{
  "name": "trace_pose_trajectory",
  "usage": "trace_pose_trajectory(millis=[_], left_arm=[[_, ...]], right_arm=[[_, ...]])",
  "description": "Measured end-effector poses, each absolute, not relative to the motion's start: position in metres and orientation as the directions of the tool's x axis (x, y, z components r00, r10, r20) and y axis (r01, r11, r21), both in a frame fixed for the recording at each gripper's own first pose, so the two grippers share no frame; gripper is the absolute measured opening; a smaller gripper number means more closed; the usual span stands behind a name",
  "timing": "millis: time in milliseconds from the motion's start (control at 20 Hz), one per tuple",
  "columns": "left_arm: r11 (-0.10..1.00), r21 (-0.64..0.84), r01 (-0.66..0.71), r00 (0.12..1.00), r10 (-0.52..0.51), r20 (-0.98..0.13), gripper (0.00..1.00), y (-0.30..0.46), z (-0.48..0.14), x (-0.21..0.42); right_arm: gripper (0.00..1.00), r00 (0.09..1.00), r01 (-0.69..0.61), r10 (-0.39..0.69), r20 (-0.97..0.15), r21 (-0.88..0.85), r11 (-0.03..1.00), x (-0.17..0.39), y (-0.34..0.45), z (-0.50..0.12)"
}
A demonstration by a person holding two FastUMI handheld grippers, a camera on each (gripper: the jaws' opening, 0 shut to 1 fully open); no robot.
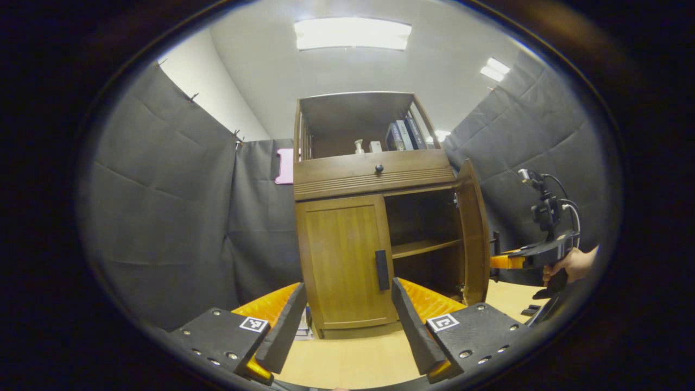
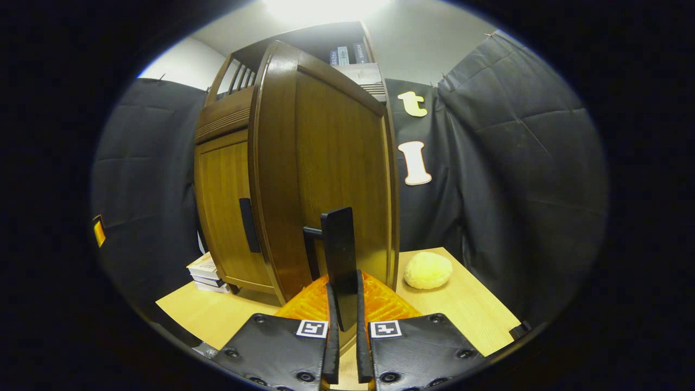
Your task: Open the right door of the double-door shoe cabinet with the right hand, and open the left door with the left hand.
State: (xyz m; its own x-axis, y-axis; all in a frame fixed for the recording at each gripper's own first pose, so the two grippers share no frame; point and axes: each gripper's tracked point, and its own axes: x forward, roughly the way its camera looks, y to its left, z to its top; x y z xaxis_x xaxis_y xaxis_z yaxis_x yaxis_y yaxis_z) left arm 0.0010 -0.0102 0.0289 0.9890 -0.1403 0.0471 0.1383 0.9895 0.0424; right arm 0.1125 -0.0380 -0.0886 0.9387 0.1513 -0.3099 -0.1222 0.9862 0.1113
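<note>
Brown wooden shoe cabinet (image 1: 347, 179): right door (image 1: 473, 233) swung open, left door (image 1: 347, 260) shut.

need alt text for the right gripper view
The right gripper is shut on the dark handle of the cabinet's right door, which stands swung open. The left door is closed, and a pale round object lies on the table.

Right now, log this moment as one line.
right door open | right gripper gripping its handle | left door closed | left gripper open
</note>
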Motion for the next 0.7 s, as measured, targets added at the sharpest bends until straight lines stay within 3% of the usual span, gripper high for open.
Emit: trace_pose_trajectory(millis=[350,600,650,700], left_arm=[[0.983,0.037,0.183,0.982,-0.184,0.045,0.92,-0.071,0.046,0.015],[0.984,0.027,0.176,0.983,-0.178,0.047,0.91,-0.105,0.046,0.002],[0.984,0.023,0.178,0.983,-0.179,0.04,0.91,-0.112,0.045,-0.002],[0.984,0.023,0.175,0.984,-0.176,0.036,0.91,-0.115,0.044,-0.002]], right_arm=[[0.14,0.934,-0.122,0.146,-0.326,0.091,0.988,0.106,-0.084,-0.087],[0.07,0.931,-0.127,0.152,-0.333,0.095,0.987,0.107,-0.112,-0.088],[0.16,0.931,-0.127,0.152,-0.331,0.095,0.987,0.108,-0.117,-0.087],[0.11,0.932,-0.126,0.15,-0.331,0.095,0.988,0.109,-0.121,-0.088]])
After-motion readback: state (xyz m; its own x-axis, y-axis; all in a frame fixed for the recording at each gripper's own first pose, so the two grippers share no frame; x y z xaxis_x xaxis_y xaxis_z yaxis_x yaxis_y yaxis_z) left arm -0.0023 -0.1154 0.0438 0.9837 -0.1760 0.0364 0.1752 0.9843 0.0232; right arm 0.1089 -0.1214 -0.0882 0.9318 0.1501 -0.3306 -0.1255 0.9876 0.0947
